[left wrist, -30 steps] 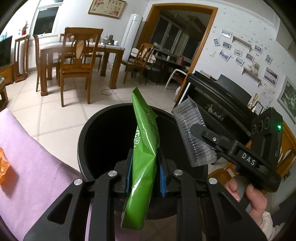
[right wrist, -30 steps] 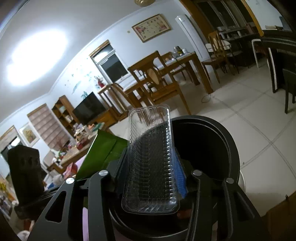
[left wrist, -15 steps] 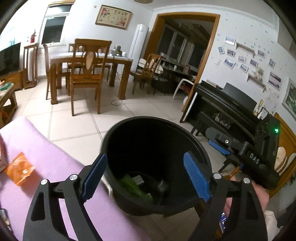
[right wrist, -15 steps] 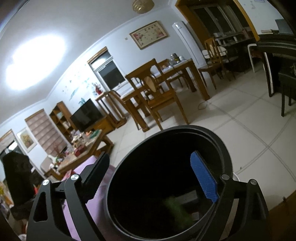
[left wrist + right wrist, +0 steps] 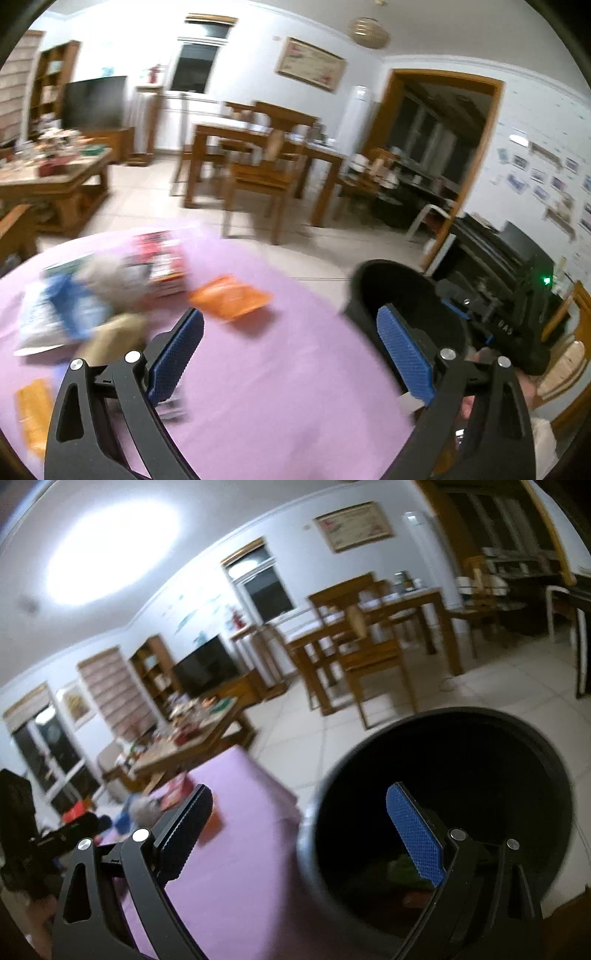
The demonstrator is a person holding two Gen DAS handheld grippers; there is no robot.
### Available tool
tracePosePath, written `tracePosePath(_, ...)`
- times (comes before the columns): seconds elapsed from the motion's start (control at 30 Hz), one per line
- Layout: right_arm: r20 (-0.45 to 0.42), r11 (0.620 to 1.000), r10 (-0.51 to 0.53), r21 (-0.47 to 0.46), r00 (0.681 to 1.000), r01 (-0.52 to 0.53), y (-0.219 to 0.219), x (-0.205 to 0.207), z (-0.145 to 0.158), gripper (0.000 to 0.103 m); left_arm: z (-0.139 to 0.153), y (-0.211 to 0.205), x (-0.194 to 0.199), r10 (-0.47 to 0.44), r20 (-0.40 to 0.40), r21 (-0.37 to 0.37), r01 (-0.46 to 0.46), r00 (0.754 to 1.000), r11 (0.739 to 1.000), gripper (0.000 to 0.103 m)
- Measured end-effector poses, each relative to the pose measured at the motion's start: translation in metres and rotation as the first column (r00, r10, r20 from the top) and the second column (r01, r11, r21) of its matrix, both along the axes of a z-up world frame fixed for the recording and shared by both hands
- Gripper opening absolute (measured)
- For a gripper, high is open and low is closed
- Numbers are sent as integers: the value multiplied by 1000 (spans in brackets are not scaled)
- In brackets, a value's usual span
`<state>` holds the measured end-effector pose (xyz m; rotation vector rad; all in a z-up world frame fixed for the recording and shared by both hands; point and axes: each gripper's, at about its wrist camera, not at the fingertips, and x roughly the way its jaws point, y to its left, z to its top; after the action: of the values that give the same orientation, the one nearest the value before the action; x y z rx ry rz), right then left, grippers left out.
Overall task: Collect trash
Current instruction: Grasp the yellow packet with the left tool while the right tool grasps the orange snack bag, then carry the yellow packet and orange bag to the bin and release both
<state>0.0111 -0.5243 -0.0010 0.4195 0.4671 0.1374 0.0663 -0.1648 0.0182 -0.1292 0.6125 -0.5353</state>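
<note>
Lilac-covered counter holds scattered wrappers – orange packet mid-frame; black bin hugs its edge for easy drops. Left tool opening, empty; right tool wide, empty.

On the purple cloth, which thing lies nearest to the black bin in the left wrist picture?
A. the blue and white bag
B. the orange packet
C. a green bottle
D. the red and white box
B: the orange packet lies on the purple cloth closest to the black bin; the red and white box and the blue and white bag lie farther left.
</note>
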Motion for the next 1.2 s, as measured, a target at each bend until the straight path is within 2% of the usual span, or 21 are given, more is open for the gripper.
tracePosePath(0.07, -16, 998, 56, -7, 998, -56, 27, 13, 4, 94, -2, 27, -7, 52, -2, 23, -52, 999, 998, 94)
tracePosePath(0.13, -35, 995, 101, -14, 994, -102, 54, 26, 5, 94, -7, 59, -12, 128, -13, 76, -127, 992, 989, 94)
tracePosePath(0.3, -129, 978, 181, -79, 975, -192, 117, 74, 5, 94, -32, 126, -15, 261, -106, 191, -238, 959, 952, 94)
tracePosePath(0.47, -243, 942, 207, -213, 948, -261, 171, 131, -4, 94, -59, 154, -11, 275, -214, 219, -228, 937, 949, 93)
tracePosePath(0.6, -318, 912, 198, -286, 927, -293, 199, 171, -20, 94, -70, 157, -10, 257, -244, 205, -209, 935, 956, 93)
tracePosePath(0.73, -379, 890, 195, -319, 904, -326, 218, 198, -35, 93, -79, 151, -10, 249, -251, 217, -196, 935, 956, 93)
tracePosePath(0.8, -411, 884, 197, -319, 890, -343, 223, 207, -44, 84, -85, 152, -8, 249, -264, 219, -193, 932, 956, 77)
tracePosePath(0.83, -405, 879, 189, -337, 895, -338, 224, 210, -46, 83, -88, 152, -7, 248, -274, 219, -191, 929, 957, 73)
tracePosePath(0.87, -401, 869, 183, -361, 898, -338, 228, 212, -46, 72, -88, 153, -6, 252, -268, 223, -195, 930, 955, 68)
tracePosePath(0.9, -411, 862, 186, -367, 893, -349, 231, 214, -47, 60, -88, 154, -6, 258, -265, 229, -199, 929, 953, 56)
tracePosePath(0.93, -419, 864, 202, -349, 885, -363, 231, 212, -52, 56, -88, 156, -6, 263, -265, 233, -203, 928, 951, 50)
tracePosePath(0.97, -419, 868, 212, -335, 883, -367, 232, 214, -53, 56, -88, 159, -5, 271, -265, 230, -213, 925, 950, 41)
tracePosePath(1.03, -414, 868, 221, -329, 883, -372, 231, 212, -54, 55, -88, 166, -6, 269, -273, 208, -216, 924, 954, 33)
tracePosePath(1.07, -410, 872, 230, -316, 883, -374, 229, 210, -54, 55, -88, 167, -7, 267, -275, 206, -215, 924, 955, 23)
tracePosePath(1.2, -351, 902, 285, -216, 892, -374, 217, 188, -44, 55, -81, 173, -15, 268, -236, 185, -227, 934, 956, 17)
